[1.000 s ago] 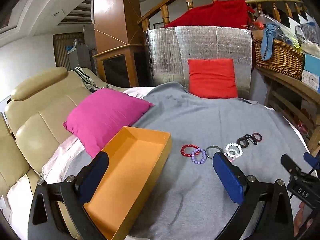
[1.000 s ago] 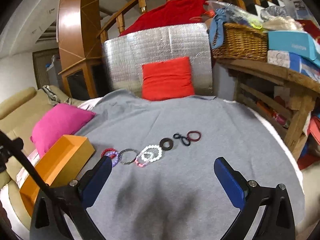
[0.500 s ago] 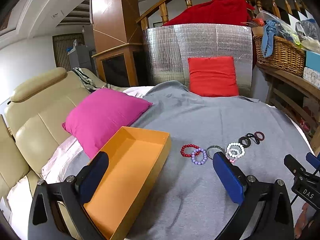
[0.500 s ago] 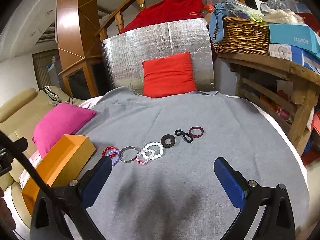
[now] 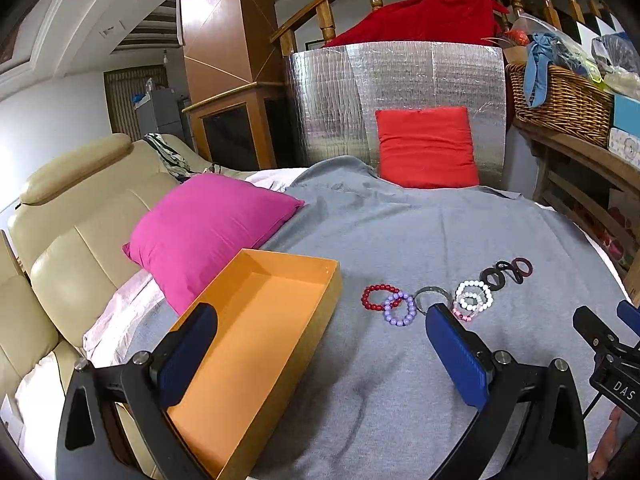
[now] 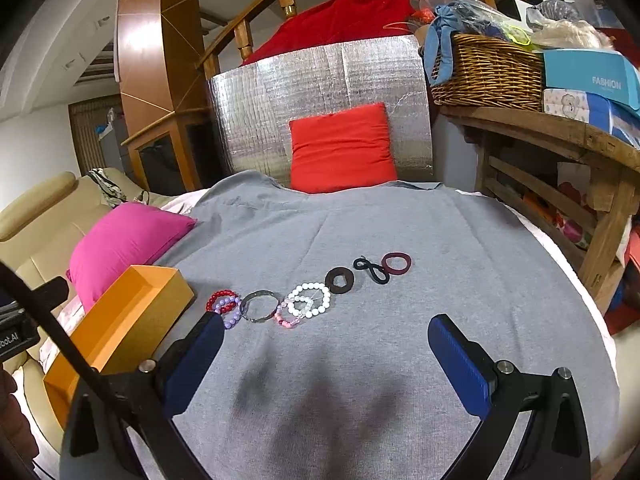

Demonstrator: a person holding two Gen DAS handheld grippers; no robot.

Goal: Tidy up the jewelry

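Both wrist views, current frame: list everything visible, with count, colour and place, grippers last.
box: 1, orange, open, left on cloth
beaded bracelets: 4, red, purple, white, pink, in row
metal bangle: 1, silver, between purple and pink
hair ties: 3, two black, one maroon, row's right end
cloth: 1, grey, under everything
pillows: 2, magenta left, red rear
foil panel: 1, silver, behind red pillow
basket: 1, wicker, on shelf
sofa: 1, beige, far left
left gripper: open, empty
right gripper: open, empty
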